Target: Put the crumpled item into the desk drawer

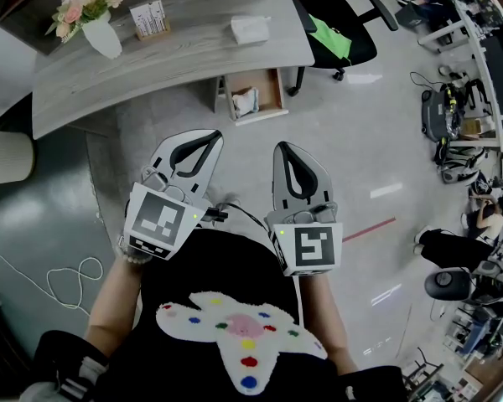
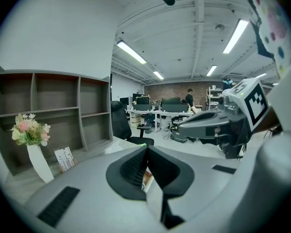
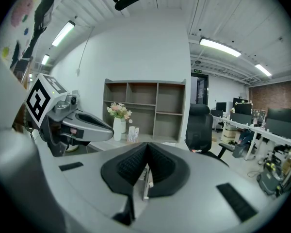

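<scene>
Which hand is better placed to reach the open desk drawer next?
Right, narrowly. The left hand-held gripper and right hand-held gripper are both shut, empty, aimed at the open drawer; the right's tip looks slightly nearer.

We see the counter (image 1: 176, 57) in grey wood grain, matt. The drawer (image 1: 267, 86) shows pale bare wood. The crumpled item (image 1: 245, 100) looks white and creased; paper or plastic, we cannot tell. The floor (image 1: 360, 141) is smooth and glossy. The left tongs (image 2: 146, 148) and the right tongs (image 3: 146, 145) are matt grey plastic with black ribbed pads (image 2: 133, 166).
</scene>
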{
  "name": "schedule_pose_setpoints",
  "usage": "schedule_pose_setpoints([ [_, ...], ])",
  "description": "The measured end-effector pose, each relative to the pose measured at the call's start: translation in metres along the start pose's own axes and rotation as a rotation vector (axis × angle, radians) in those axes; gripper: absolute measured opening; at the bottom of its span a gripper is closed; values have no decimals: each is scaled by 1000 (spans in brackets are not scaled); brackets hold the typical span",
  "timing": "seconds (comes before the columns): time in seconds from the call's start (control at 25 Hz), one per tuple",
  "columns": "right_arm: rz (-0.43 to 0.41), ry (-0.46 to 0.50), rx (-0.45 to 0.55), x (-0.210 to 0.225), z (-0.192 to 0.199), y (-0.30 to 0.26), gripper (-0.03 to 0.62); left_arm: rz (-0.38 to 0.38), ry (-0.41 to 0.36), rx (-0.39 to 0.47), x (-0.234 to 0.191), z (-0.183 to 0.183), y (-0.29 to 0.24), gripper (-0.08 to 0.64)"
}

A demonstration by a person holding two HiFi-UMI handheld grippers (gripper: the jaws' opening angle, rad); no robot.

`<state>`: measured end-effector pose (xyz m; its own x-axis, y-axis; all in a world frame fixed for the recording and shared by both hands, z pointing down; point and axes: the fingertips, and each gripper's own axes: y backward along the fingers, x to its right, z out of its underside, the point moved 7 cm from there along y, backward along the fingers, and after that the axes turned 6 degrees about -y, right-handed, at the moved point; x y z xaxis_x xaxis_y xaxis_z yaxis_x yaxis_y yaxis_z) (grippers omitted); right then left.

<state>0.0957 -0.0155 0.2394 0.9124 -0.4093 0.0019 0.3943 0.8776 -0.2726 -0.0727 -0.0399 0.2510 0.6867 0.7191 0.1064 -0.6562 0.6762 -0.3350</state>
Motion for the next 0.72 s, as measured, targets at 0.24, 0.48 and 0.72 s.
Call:
schedule_pose_setpoints([
  [0.24, 0, -1, -3, 1, 1, 0, 5, -3, -2, -2, 0, 0, 0, 12],
  [0.48, 15, -5, -23, 2, -1, 2, 5, -4, 0, 1, 2, -2, 0, 12],
  [0.72, -14, 2, -9, 1, 4, 3, 5, -4, -4, -4, 4, -1, -1, 12],
])
